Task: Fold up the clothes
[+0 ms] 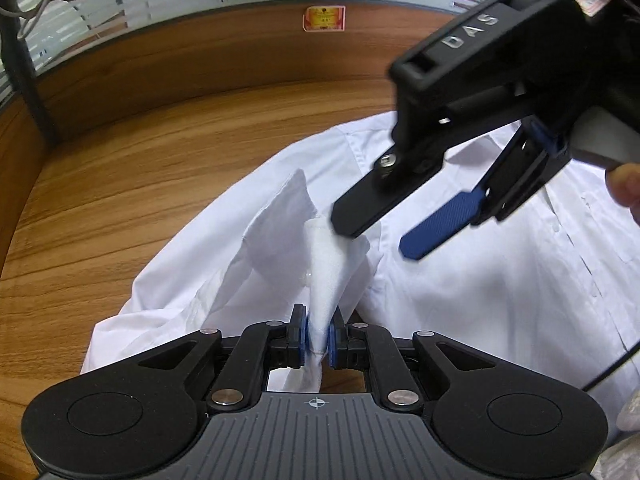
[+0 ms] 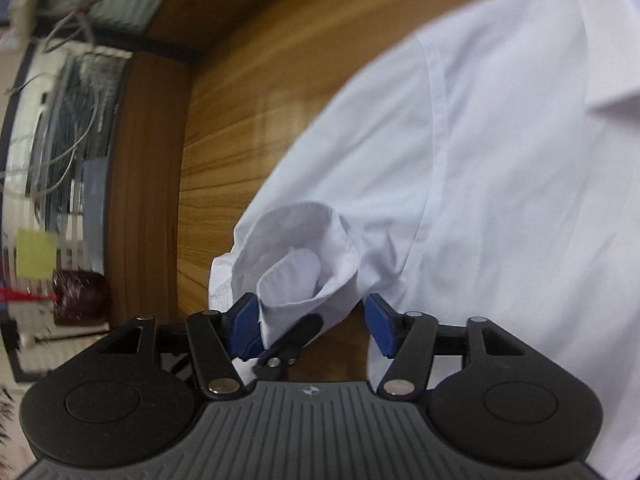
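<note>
Left gripper [image 1: 318, 338] pinches the white shirt's [image 1: 480, 280] sleeve cuff [image 1: 320, 256] at frame centre above the wooden table [image 1: 160, 160], likely for folding inward; right gripper [image 1: 372, 236] hovers wide, empty.

What we cannot make out

We lose the white shirt [image 1: 500, 280] past the right and lower edges; the right gripper [image 1: 376, 236] covers its collar area. The red label [image 1: 324, 18] on the wooden table [image 1: 160, 152] is too small to read, and the shelving [image 2: 60, 160] is smeared.
</note>
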### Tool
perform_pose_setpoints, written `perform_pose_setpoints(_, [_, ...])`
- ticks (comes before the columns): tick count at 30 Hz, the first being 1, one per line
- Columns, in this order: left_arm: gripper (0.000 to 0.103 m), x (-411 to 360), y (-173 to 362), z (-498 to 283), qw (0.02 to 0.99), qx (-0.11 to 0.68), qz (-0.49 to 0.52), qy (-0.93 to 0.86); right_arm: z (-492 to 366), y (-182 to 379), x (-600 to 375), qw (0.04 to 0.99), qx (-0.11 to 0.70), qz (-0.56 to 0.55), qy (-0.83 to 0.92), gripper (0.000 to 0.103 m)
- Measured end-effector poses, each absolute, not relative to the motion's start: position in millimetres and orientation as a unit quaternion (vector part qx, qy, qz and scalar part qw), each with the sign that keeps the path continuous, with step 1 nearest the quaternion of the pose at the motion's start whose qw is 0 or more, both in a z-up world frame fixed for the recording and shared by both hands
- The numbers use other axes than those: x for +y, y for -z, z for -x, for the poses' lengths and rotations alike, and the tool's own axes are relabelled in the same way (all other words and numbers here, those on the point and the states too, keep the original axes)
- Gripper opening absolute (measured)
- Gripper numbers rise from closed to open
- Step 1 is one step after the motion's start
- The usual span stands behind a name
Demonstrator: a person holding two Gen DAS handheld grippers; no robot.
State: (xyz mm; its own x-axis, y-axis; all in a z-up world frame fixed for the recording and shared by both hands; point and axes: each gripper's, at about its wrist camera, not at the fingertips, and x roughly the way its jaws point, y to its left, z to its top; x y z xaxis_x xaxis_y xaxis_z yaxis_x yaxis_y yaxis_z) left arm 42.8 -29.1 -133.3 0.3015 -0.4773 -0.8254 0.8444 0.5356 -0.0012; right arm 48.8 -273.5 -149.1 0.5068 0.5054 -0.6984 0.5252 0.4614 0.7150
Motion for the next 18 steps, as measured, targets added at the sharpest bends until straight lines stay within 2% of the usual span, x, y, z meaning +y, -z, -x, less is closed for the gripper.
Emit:
perform_pose_setpoints(4, [0.013, -27.8, 133.5, -43.4, 0.768, 0.410, -0.227, 0.437, -56.6, 156.9, -268.5, 0.669, 0.493, -0.555, 0.005, 0.076])
perform_pose_setpoints(8, [0.016, -27.4, 132.9, -43.1, 0.764, 0.410, -0.222, 0.447, -72.0, 159.3, -261.6, 0.670, 0.513, -0.537, 0.013, 0.074])
perform_pose_setpoints(10, [0.018, -27.3, 132.1, -43.8, 0.762, 0.411, -0.219, 0.449, -79.9, 163.0, -259.6, 0.668, 0.523, -0.529, 0.015, 0.058])
perform_pose_setpoints(11, [0.019, -26.4, 131.1, -44.1, 0.763, 0.412, -0.218, 0.448, -81.7, 165.6, -258.6, 0.665, 0.526, -0.530, 0.016, 0.037])
perform_pose_setpoints(12, [0.023, -25.3, 129.9, -44.4, 0.764, 0.412, -0.217, 0.446, -82.2, 165.9, -258.9, 0.664, 0.523, -0.535, 0.016, 0.021])
perform_pose_setpoints(13, [0.031, -21.9, 127.8, -44.5, 0.765, 0.411, -0.214, 0.446, -82.7, 166.0, -259.2, 0.663, 0.519, -0.540, 0.014, 0.014])
perform_pose_setpoints(14, [0.038, -18.0, 125.5, -44.7, 0.767, 0.410, -0.211, 0.447, -83.1, 166.1, -259.5, 0.662, 0.514, -0.545, 0.013, 0.009])
perform_pose_setpoints(16, [0.046, -13.3, 119.6, -44.0, 0.770, 0.408, -0.199, 0.448, -79.2, 156.3, -263.4, 0.674, 0.497, -0.546, 0.015, 0.007])
perform_pose_setpoints(18, [0.048, -2.9, 113.8, -44.9, 0.771, 0.411, -0.187, 0.448, -73.8, 145.2, -268.9, 0.686, 0.477, -0.549, 0.019, 0.006])
